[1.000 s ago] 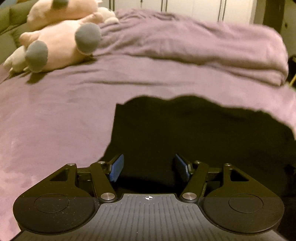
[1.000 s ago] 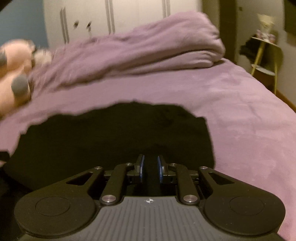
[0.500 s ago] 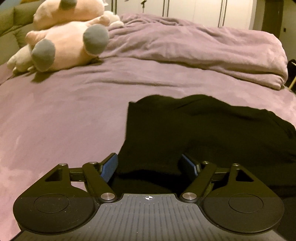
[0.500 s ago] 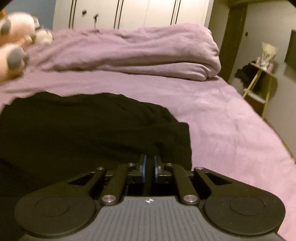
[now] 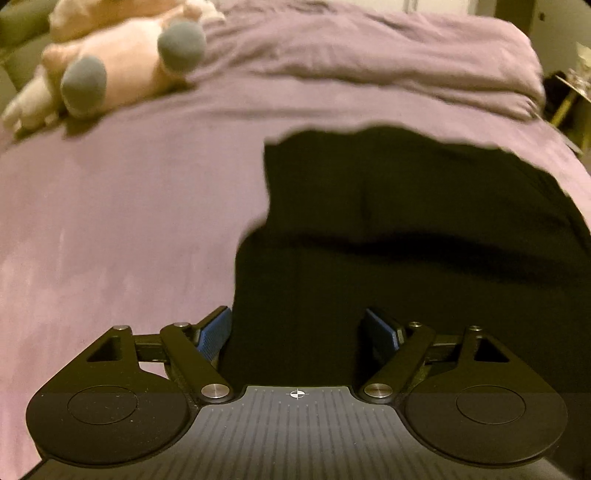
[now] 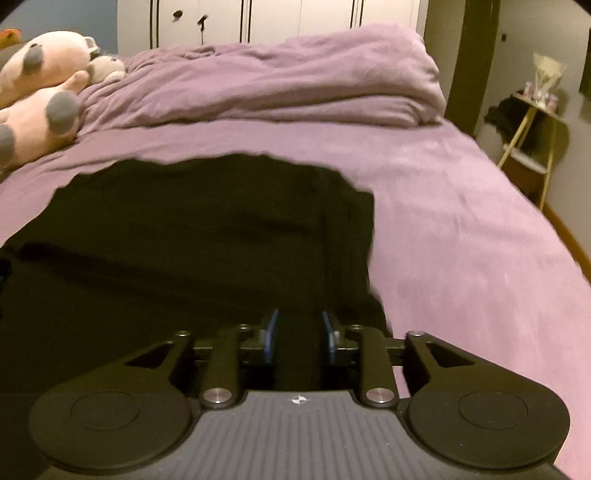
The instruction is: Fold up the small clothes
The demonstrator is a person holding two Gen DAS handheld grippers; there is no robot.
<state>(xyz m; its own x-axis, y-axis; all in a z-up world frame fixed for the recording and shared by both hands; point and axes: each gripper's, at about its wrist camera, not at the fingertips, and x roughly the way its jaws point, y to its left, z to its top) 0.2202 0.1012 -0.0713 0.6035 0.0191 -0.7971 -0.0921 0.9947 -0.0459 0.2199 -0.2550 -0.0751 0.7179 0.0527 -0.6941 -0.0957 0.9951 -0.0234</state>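
Note:
A black garment (image 5: 406,221) lies spread on the purple bed sheet (image 5: 110,221), with a fold line running across it. My left gripper (image 5: 297,325) hovers over its near left edge, its jaws wide and still opening. The blue pads (image 5: 216,332) touch no cloth. In the right wrist view the same garment (image 6: 203,240) fills the left and middle. My right gripper (image 6: 300,328) is at its near right corner. Its jaws are opening, with dark cloth between the parted pads (image 6: 271,332) but not pinched.
A bunched purple duvet (image 6: 277,81) lies across the far end of the bed. Pink plush toys (image 5: 122,66) sit at the far left. A small yellow-legged side table (image 6: 532,122) stands off the bed's right side, and white wardrobe doors (image 6: 277,18) stand behind the bed.
The right pads, pressed together on the black cloth before, now stand apart. The left jaws have spread wider. Both hands have shifted across the bed.

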